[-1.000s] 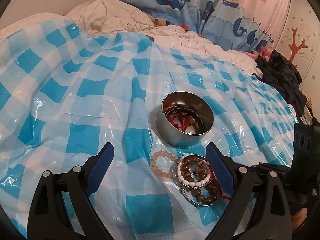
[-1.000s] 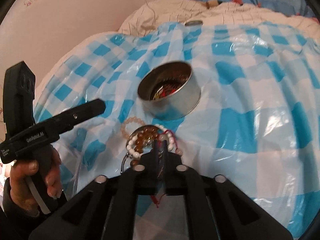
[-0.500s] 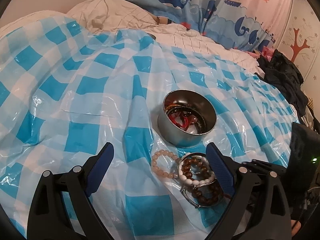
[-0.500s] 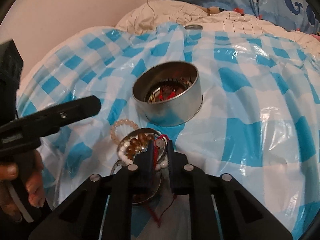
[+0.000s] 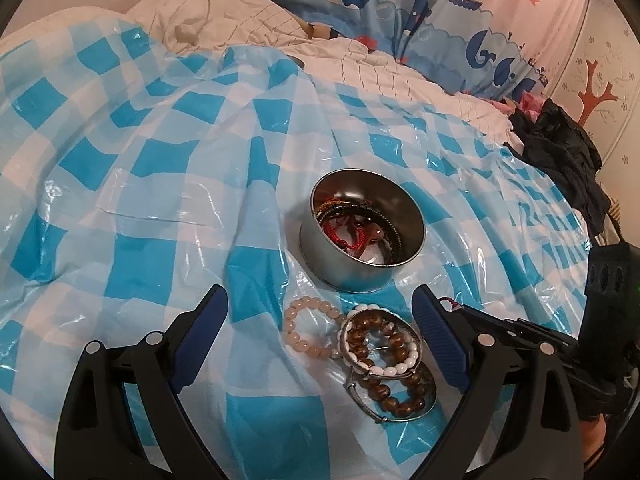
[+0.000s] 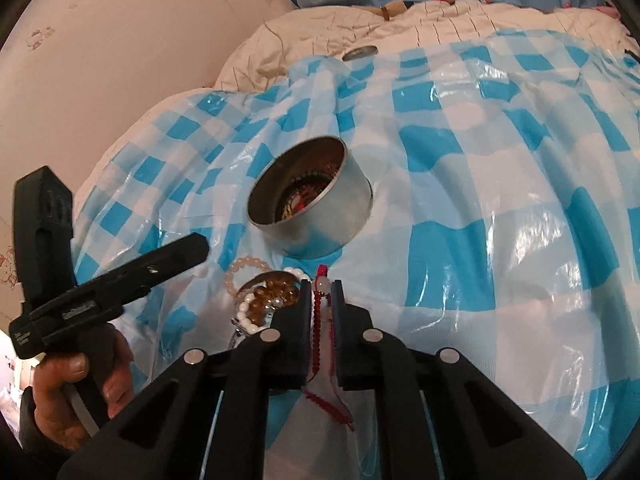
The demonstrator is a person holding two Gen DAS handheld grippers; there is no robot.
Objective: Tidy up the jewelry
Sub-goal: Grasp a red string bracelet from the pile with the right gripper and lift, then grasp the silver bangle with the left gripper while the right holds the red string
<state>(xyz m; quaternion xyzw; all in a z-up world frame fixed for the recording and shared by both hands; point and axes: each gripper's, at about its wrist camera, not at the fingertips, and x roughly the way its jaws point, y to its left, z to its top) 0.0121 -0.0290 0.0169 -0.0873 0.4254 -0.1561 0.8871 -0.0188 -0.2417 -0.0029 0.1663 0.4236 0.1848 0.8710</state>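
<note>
Right-wrist only: claw (image 6: 321,292) pinching red cord (image 6: 318,320).

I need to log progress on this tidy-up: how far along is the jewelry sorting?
Partly done. Several bracelets already lie in the metal tin. In hand: the right claw is shut on a red cord bracelet. Left on the checkered sheet: a pink bead bracelet, brown bead bracelets, a white bead bracelet and a silver bangle. The left claw is open.
</note>
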